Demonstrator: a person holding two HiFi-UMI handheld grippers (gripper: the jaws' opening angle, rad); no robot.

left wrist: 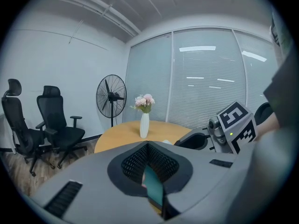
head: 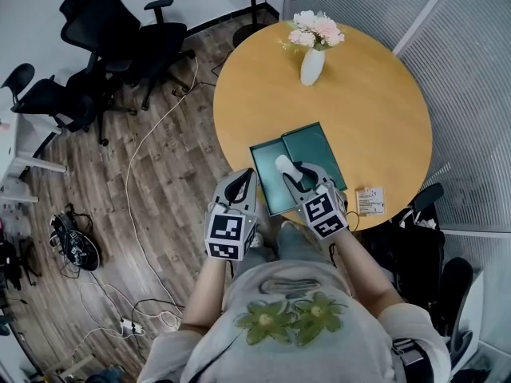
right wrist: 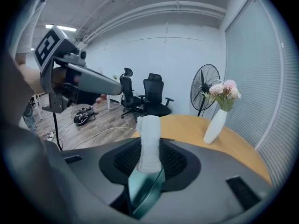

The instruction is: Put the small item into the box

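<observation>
An open green box [head: 319, 154] lies at the near edge of the round wooden table [head: 375, 118]. My right gripper [head: 292, 171] hangs over the box's left half, shut on the small white item [head: 284, 164]. In the right gripper view the item [right wrist: 149, 143] stands upright between the pads, with the green box [right wrist: 142, 192] showing below it. My left gripper [head: 249, 175] sits at the box's left edge with its jaws together [left wrist: 148, 144]. A sliver of green [left wrist: 153, 188] shows in the slit behind the tips; whether it is pinched I cannot tell.
A white vase of pink flowers [head: 312, 64] stands at the table's far side. A small printed packet [head: 370, 200] lies near the table edge on the right. Black office chairs [head: 120, 38] and a cable [head: 144, 150] occupy the wooden floor on the left; a fan [left wrist: 111, 97] stands beyond the table.
</observation>
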